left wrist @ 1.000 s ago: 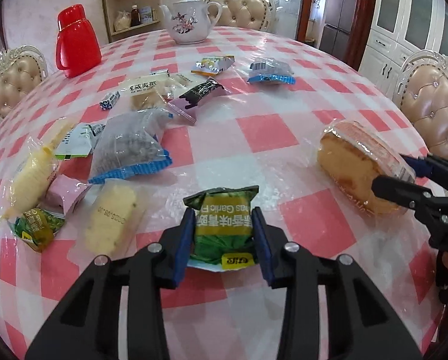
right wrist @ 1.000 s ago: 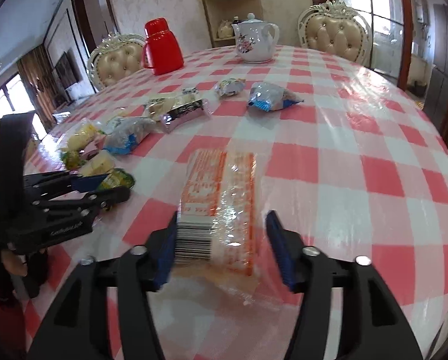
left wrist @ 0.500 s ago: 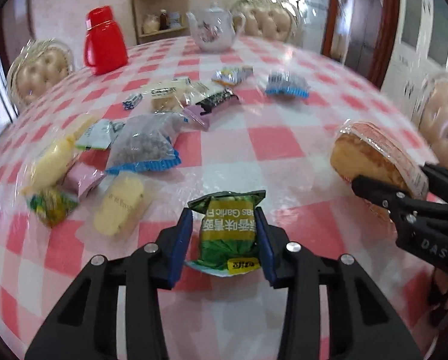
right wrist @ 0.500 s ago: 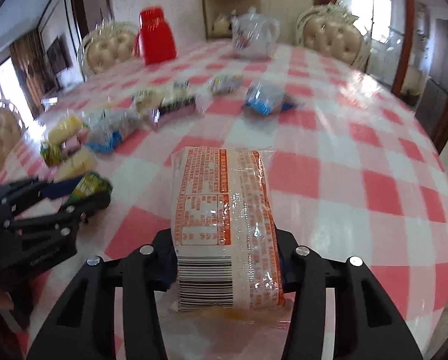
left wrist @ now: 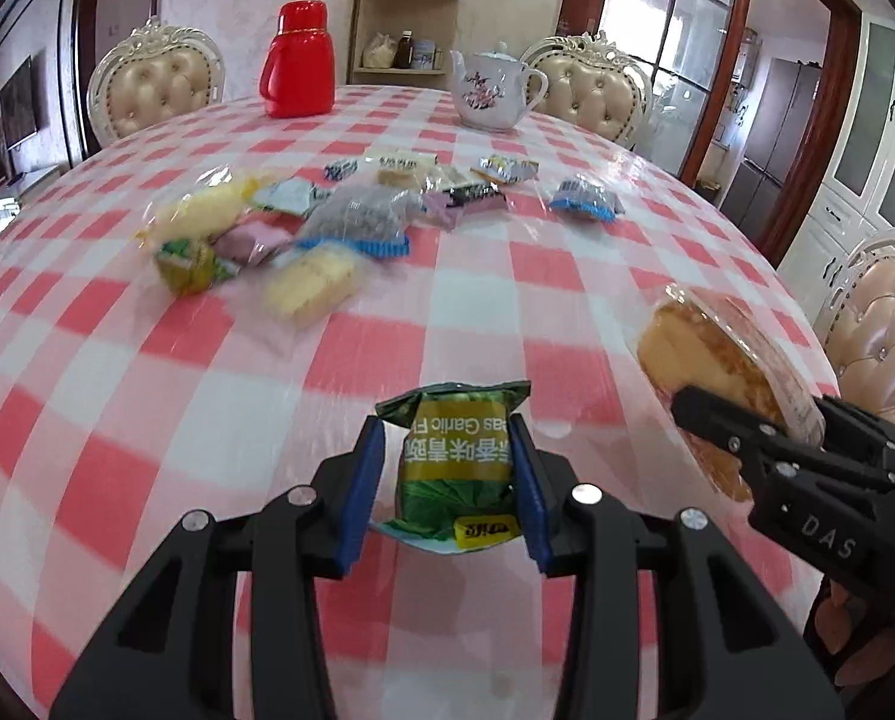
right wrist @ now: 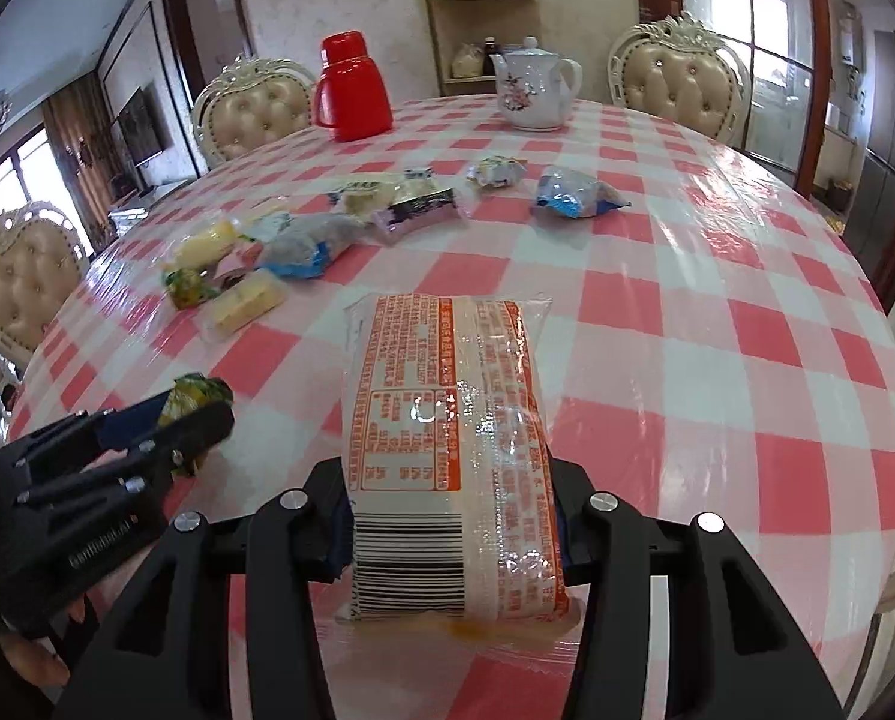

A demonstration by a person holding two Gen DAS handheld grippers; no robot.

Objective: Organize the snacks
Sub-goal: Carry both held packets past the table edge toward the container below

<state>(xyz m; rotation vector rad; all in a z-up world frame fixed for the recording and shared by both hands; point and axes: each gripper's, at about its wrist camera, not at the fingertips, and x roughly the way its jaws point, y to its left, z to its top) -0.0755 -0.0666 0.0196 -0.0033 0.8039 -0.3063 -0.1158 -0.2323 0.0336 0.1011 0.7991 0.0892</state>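
A green pea-snack packet (left wrist: 456, 462) sits between the blue pads of my left gripper (left wrist: 447, 438), which is shut on it just above the checked tablecloth (left wrist: 207, 396). In the right wrist view a clear-wrapped cake package with orange print (right wrist: 447, 396) is pinched by my right gripper (right wrist: 447, 516), whose fingertips are hidden behind the wrap. From the left wrist view that cake (left wrist: 705, 348) and the right gripper (left wrist: 747, 420) show at the right. The left gripper (right wrist: 201, 414) with its green packet (right wrist: 198, 390) appears at the left of the right wrist view.
Several loose snack packets (left wrist: 351, 222) lie in a cluster across the middle left of the round table. A blue-edged bag (left wrist: 585, 201) lies apart to the right. A red thermos (left wrist: 297, 60) and a white teapot (left wrist: 495, 90) stand at the far edge. Padded chairs (left wrist: 153, 90) ring the table.
The right gripper closed on the cake package and lifted it off the cloth. The left gripper, holding the green packet, rolled and drew back from the snack cluster.
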